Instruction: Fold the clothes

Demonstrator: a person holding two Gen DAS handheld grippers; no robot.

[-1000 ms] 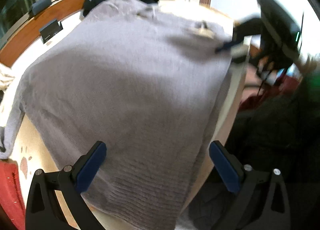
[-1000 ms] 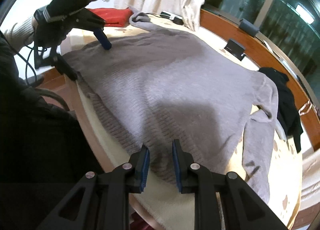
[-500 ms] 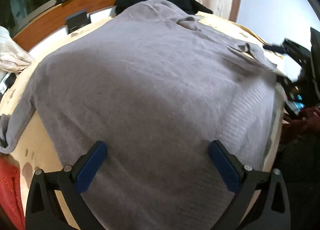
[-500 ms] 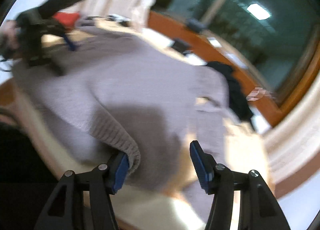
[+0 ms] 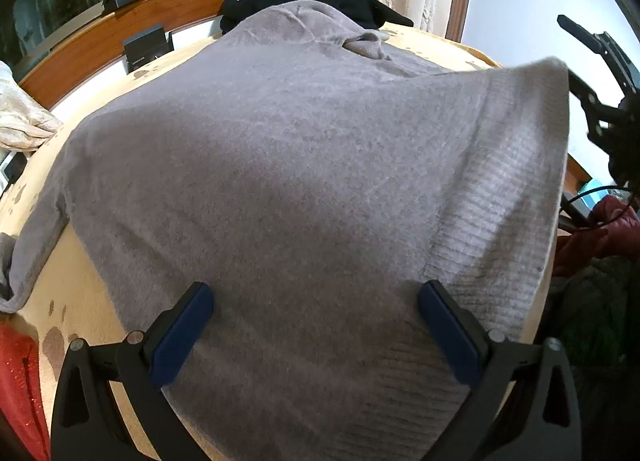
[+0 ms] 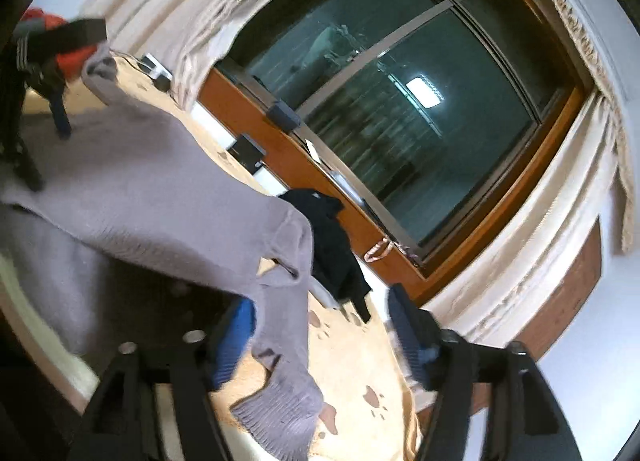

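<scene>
I see a grey sweater spread flat across a cream desk, with my left gripper poised over its near hem, jaws spread wide and holding nothing. My right gripper also has its jaws parted, the sweater's lifted corner draped against the left blue pad. A black garment lies by the window.

The right hand-held gripper, jaws wide apart, hangs over the grey sweater beside a black garment.
</scene>
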